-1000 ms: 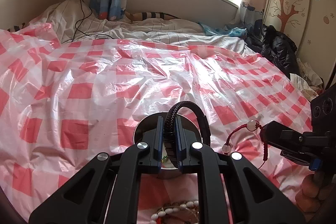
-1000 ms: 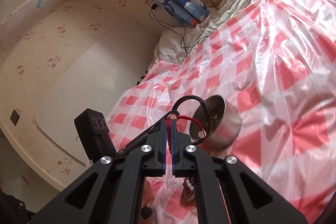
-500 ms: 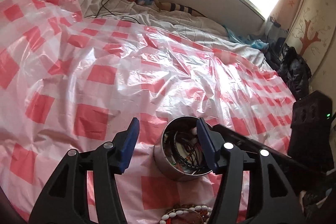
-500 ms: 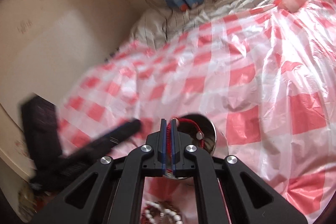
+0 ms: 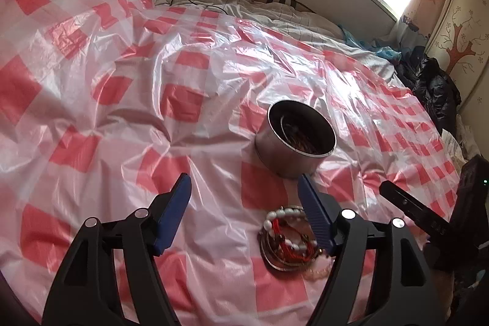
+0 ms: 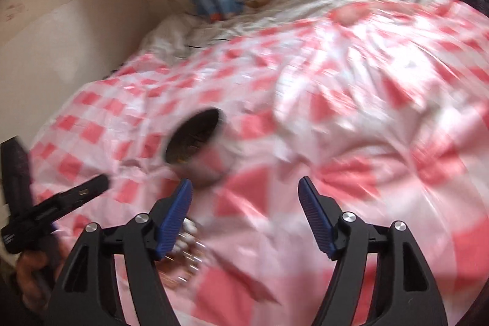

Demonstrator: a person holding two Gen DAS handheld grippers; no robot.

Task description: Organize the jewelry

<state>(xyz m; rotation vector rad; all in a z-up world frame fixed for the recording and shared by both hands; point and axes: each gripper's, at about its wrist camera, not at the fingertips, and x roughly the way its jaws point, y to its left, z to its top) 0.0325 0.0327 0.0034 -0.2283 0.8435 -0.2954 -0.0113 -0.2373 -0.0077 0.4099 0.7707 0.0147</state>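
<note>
The left tongs [image 5: 244, 191] have just been opening and stand wide, nothing between the pads, over the red-checked sheet [image 5: 122, 112] on the bed. Right of them, the metal cup [image 5: 295, 142] holds bracelets, and a pile of beaded jewelry [image 5: 290, 234] lies just before it. The right tongs [image 6: 244, 194] have also just been opening and are empty; that view is blurred.
</note>
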